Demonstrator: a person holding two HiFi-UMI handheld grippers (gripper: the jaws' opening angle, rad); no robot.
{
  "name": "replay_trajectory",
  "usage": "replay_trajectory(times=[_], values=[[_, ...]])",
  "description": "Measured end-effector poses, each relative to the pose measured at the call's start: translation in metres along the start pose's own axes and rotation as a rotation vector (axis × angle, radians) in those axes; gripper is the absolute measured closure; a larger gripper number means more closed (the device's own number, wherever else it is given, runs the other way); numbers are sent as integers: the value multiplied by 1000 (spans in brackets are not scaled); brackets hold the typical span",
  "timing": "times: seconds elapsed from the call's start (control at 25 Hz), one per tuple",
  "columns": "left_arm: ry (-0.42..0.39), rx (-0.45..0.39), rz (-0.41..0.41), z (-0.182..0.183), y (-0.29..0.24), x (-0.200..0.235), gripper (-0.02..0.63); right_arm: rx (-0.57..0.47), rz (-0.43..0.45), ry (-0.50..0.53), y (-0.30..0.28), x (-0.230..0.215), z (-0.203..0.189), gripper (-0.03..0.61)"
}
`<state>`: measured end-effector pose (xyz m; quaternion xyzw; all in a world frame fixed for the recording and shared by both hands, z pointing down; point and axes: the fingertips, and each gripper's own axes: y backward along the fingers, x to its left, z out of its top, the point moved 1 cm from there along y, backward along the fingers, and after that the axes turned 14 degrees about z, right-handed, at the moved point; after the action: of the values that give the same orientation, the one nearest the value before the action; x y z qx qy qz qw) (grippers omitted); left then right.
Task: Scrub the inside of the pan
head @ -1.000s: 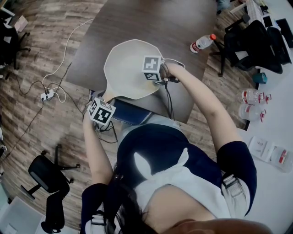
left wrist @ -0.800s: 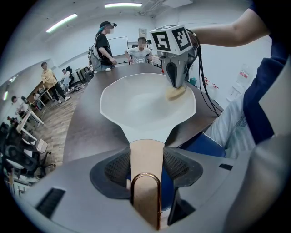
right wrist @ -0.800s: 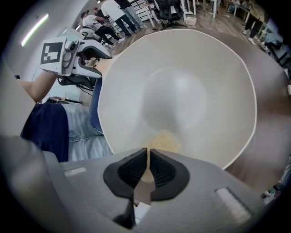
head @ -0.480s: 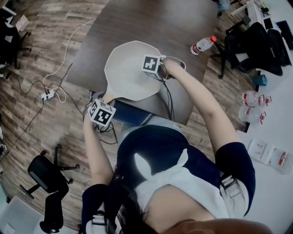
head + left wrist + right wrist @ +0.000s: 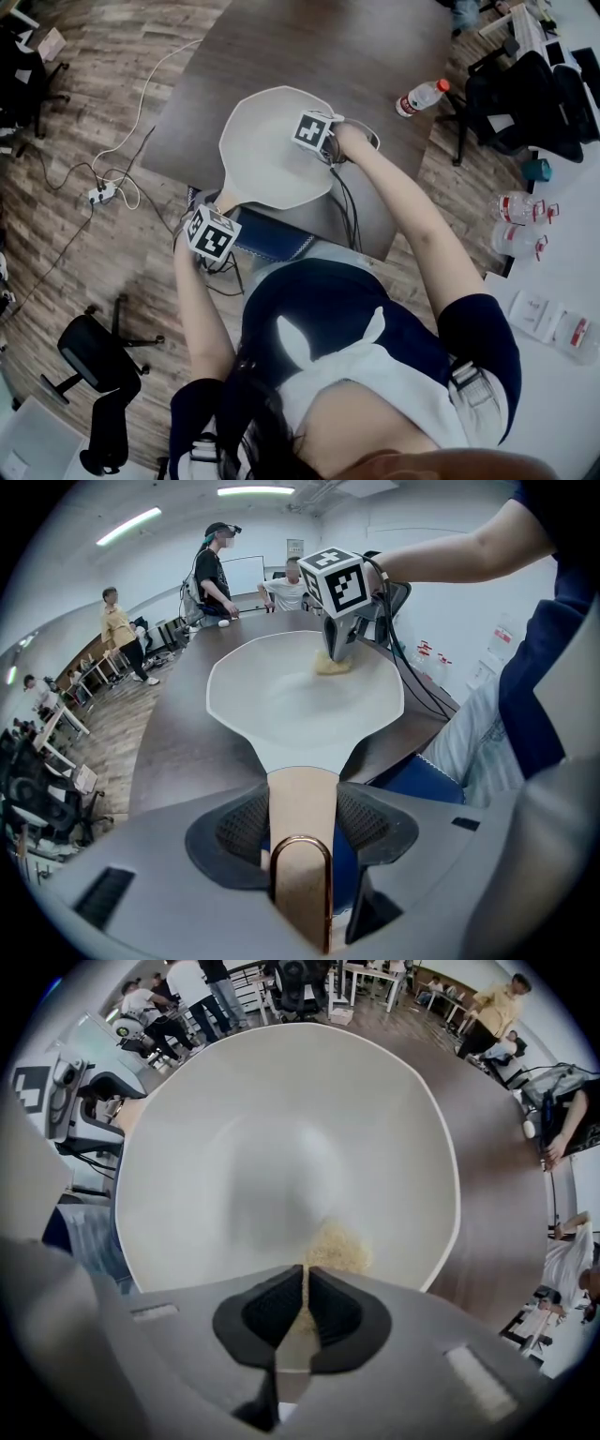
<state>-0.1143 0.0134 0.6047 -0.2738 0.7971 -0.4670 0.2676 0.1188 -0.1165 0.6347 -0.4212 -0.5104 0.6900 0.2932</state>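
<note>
Overhead, two close-ups; shared pan [image 5: 262,141]

One pan [image 5: 267,141] sits on one dark table [image 5: 356,47], with one scrubbing pad [image 5: 339,1246] inside it. There are two grippers, the left gripper [image 5: 302,803] and the right gripper [image 5: 305,1288], each with one marker cube [image 5: 211,232]. One red-capped bottle [image 5: 419,97] lies at the far right of that table. At least two more bottles [image 5: 514,204] and one teal cup [image 5: 537,170] are on one white table [image 5: 562,253] at the right. One power strip [image 5: 101,194] lies on the floor [image 5: 94,272] at the left, and one black chair [image 5: 89,361] stands at the near left.
</note>
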Motion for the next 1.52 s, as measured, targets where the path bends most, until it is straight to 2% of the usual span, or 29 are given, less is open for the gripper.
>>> replay_trajectory(times=[0.24,0.48,0.68,0.92,1.16,1.52], values=[[2,1,-5,-2,0,2,388,-28,-98,-21,4,-18,18,562],[5,3,-10,-1,0,1,388,20,-190,29,4,-30,33,562],[5,9,-18,-1,-2,3,388,44,-268,32,3,-38,45,561],[-2,14,-21,-1,-2,3,388,38,-275,51,-1,-41,56,562],[0,17,-31,-2,-2,4,388,2,-274,27,-3,-45,72,563],[3,19,-42,-2,-3,5,388,-125,-267,4,0,-47,97,563]])
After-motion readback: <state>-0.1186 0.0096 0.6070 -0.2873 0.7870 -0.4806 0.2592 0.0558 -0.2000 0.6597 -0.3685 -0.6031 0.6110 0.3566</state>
